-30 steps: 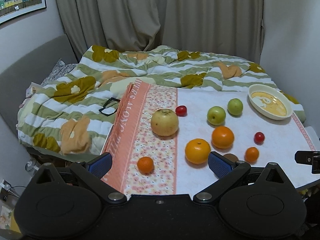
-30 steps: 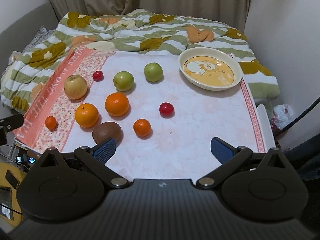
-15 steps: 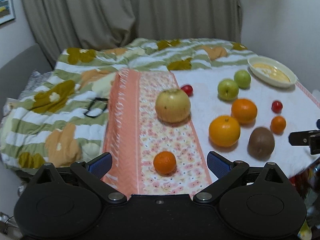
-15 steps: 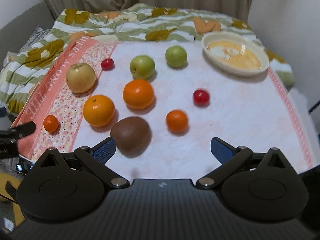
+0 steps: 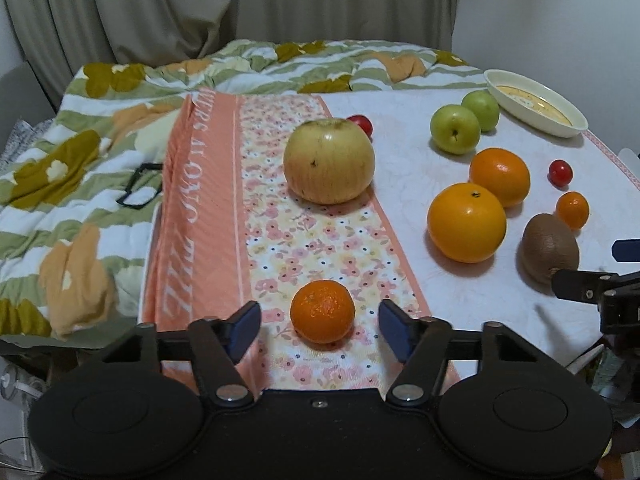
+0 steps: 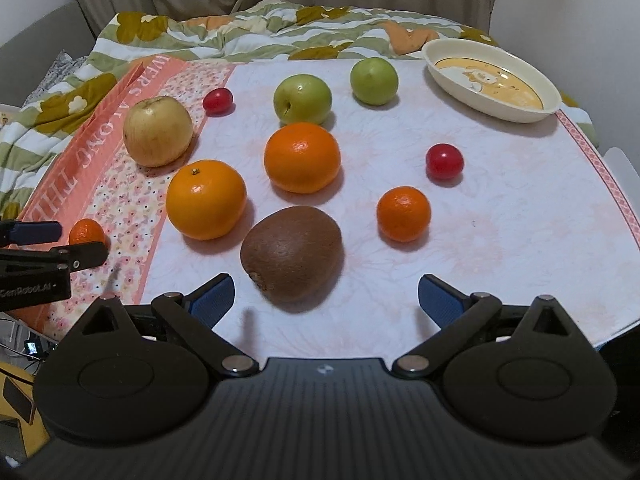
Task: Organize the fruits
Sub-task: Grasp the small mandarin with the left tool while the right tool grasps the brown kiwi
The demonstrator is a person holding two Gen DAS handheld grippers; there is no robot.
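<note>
Left claw point(image 5: 320, 326) closing around small mandarin point(image 5: 322, 311), seemingly untouched; right claw point(image 6: 326, 296) released.

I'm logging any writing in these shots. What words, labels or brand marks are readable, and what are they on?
"...WERS ALONG THE..." in white capitals on the salmon border of the tablecloth; its start and end are cut off.
"CenRoboLAI" or similar, small white print on the body of the left gripper, seen in the right wrist view; the letters are partly blurred.
The bowl carries a drawn figure only, no legible words.
No other text is readable.
</note>
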